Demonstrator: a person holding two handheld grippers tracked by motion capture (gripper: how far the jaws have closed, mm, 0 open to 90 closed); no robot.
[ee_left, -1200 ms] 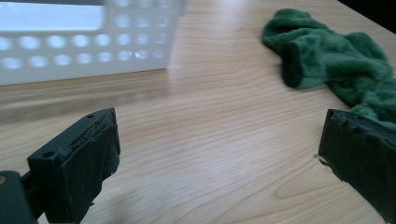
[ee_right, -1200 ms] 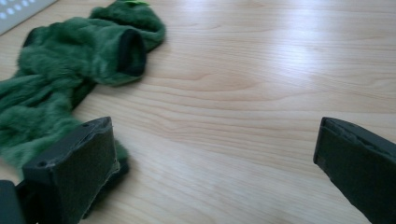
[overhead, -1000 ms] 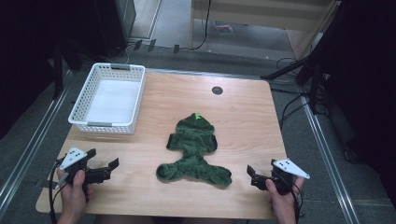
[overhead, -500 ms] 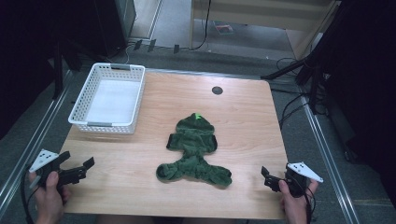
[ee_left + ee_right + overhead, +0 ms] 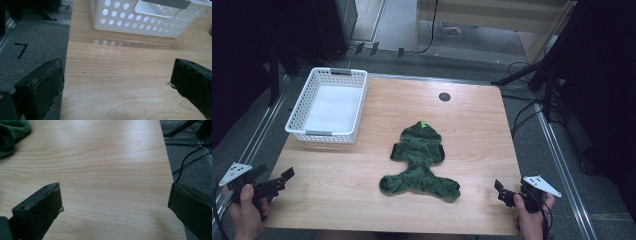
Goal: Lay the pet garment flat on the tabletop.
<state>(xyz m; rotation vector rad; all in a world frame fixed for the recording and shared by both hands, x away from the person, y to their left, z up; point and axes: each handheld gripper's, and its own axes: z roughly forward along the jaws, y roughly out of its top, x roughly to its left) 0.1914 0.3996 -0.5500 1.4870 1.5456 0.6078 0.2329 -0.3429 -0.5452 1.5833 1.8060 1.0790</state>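
- The table is pale wood with a fine grain pattern.
- The basket is white, its walls dotted with rows of round holes.
- The garment is dark green with a small bright-green tag.
- Both grippers are black, each with a light grey plate.
- The floor is grey.

A small dark green fleece garment with a hood lies spread flat mid-counter, hood pointing away; an empty white perforated basket sits far-left.
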